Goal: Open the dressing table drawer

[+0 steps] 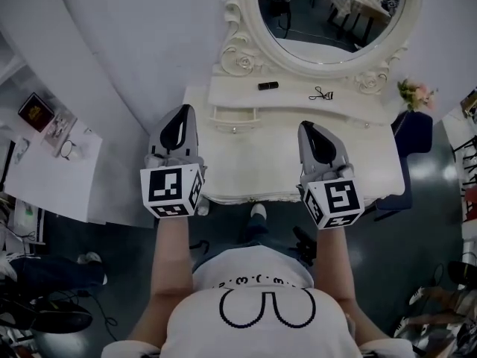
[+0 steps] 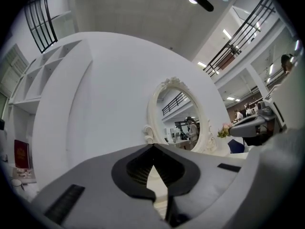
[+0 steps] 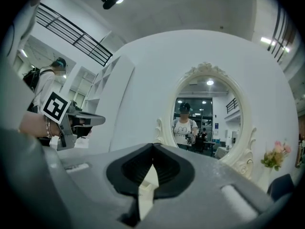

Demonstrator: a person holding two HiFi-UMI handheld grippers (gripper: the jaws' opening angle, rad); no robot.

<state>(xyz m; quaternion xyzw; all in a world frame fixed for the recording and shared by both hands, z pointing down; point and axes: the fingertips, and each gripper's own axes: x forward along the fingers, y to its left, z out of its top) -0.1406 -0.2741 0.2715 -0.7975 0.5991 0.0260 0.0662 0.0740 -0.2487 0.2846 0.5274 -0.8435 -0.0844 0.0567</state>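
The white dressing table (image 1: 261,171) stands below me with an oval mirror (image 1: 332,10) at its back. A small drawer (image 1: 234,117) sits under the raised shelf, left of the middle, and looks closed. My left gripper (image 1: 181,112) hovers over the tabletop's left edge, shut and empty. My right gripper (image 1: 308,127) hovers over the right half, also shut with nothing in it. Both point level toward the mirror. In the left gripper view the jaw tips (image 2: 153,146) meet, as they do in the right gripper view (image 3: 153,145), where the mirror (image 3: 207,113) shows a person's reflection.
A black item (image 1: 268,86) and an eyelash curler (image 1: 322,94) lie on the raised shelf. Pink flowers (image 1: 414,93) stand at the table's right end above a blue chair (image 1: 410,136). A white side table (image 1: 45,177) with a red book (image 1: 35,110) is at left.
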